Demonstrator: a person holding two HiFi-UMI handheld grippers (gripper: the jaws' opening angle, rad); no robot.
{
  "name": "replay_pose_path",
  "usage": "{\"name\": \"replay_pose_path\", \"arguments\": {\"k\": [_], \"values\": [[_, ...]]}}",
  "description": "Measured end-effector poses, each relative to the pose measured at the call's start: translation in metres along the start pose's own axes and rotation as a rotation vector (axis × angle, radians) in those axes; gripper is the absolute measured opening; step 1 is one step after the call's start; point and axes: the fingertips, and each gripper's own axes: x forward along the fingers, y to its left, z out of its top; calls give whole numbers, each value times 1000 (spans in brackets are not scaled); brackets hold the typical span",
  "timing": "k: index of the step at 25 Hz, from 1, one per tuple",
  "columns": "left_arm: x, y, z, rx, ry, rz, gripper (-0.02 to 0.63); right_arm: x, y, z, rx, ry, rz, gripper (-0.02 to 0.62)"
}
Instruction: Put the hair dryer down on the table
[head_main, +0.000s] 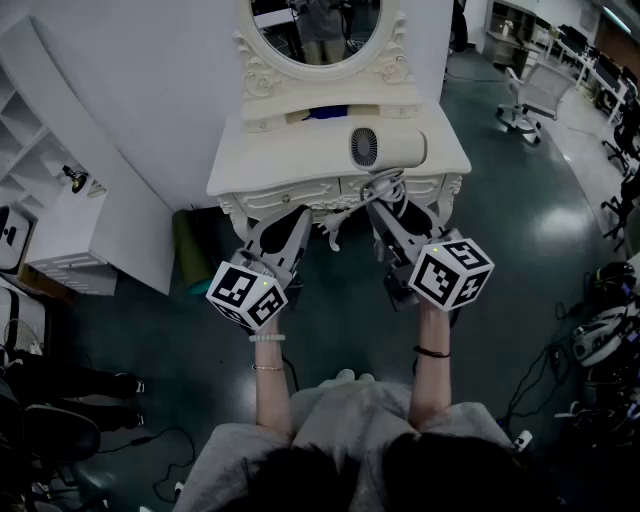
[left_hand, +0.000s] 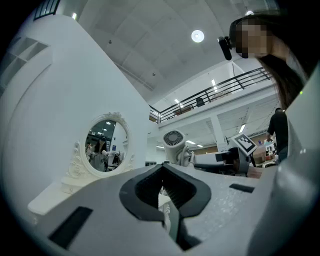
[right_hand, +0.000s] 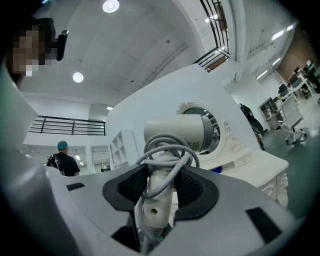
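**Hair dryer held over the worktop**

The hair dryer (head_main: 385, 148) is clamped by its cord-wrapped handle in the right gripper (head_main: 395, 212). Its body is seen over the white worktop (head_main: 290, 160) at 1 o'clock; contact cannot be told. The left gripper (head_main: 288, 225), at the dryer's 7 o'clock, is closed and empty. The front drawers (head_main: 290, 197) are shut.

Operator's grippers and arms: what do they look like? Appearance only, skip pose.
The left gripper and right gripper match: light grey shells, tongs lined with black ribbed pads. Each carries a white cube with black square markers. No cables of their own show. The person wears a grey top, pale bracelets on the left wrist and a dark band on the right.
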Motion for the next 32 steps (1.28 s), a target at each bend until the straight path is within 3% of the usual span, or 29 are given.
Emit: {"name": "replay_pose_path", "arguments": {"k": [12, 19, 32], "values": [[7, -17, -9, -14, 16, -5, 5, -16, -7, -1, -19, 26, -10, 164], [2, -31, -20, -29, 27, 34, 5, -28, -16, -1, -19, 42, -18, 164], [-21, 20, -44, -63, 37, 146, 5, 24, -35, -31, 38, 114, 3, 164]]}}
